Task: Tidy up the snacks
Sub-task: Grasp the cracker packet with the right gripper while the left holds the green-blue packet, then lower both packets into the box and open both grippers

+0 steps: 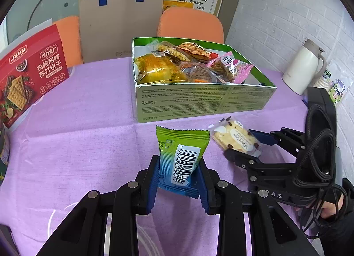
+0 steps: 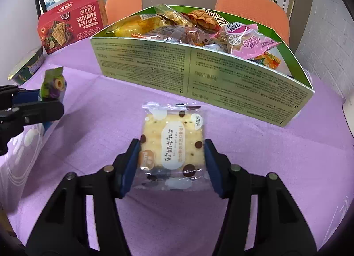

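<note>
Two handheld grippers each held a wrapped snack above a surface (image 1: 77, 112) draped in purple cloth, just short of a green cardboard box (image 1: 199, 101) already heaped with packets. The left gripper (image 1: 179, 178) was clenched on a green sachet (image 1: 182, 152), its blue-padded fingers (image 1: 154, 180) pressing the lower half of the wrapper from both sides while the barcoded upper half stood free and upright. The right gripper (image 2: 171, 163) was grasping a clear-wrapped cracker sandwich (image 2: 172, 143) by its two side edges, the packet lying flat between the fingers (image 2: 130, 167) and clear of the cloth, near the box's front wall.

Both snacks looked light, and the film wrappers appeared slick and crinkly, so a hold on bare film alone would likely slip. The sachet seemed soft-sided and able to take a firm squeeze across its filled middle. The cracker looked stiff but brittle; a gentle pinch along its edges, as shown, seemed safer than pressure on its broad face, which could snap it. The box was crowded toward its left, with a gap showing at the right end. A red biscuit carton (image 1: 28, 74) and a white flask (image 1: 303, 68) stood apart at either side.
</note>
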The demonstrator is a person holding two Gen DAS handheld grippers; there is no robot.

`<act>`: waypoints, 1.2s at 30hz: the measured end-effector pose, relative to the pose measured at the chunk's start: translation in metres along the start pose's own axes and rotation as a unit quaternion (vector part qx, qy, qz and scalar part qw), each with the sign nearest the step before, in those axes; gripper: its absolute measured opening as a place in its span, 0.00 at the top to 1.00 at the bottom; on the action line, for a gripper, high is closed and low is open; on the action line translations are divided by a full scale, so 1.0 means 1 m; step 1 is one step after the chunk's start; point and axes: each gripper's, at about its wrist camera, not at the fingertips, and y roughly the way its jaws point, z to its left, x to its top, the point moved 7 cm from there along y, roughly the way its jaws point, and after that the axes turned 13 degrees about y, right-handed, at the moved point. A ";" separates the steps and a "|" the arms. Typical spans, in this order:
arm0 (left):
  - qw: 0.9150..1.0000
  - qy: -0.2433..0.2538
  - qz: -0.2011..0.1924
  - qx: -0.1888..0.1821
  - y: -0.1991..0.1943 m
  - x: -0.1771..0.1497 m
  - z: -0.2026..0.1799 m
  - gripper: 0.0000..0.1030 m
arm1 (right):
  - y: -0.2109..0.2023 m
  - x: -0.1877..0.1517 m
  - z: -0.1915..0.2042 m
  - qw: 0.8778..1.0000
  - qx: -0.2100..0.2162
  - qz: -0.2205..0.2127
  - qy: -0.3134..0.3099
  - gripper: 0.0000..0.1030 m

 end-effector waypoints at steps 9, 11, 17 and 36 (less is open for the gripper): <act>0.999 0.022 -0.029 -0.007 -0.018 0.033 -0.005 0.70 | -0.069 0.023 0.011 0.995 0.073 -0.069 0.003 0.43; 0.999 0.030 -0.041 0.001 -0.025 0.052 -0.004 0.70 | -0.085 0.042 0.011 0.991 0.083 -0.100 0.013 0.43; 0.997 0.025 -0.068 0.012 -0.025 0.111 0.005 0.70 | -0.097 0.094 0.001 0.983 0.073 -0.166 0.035 0.43; 0.996 -0.001 -0.054 0.068 0.044 0.139 0.036 0.02 | -0.036 0.110 -0.037 0.986 0.007 -0.165 0.020 0.03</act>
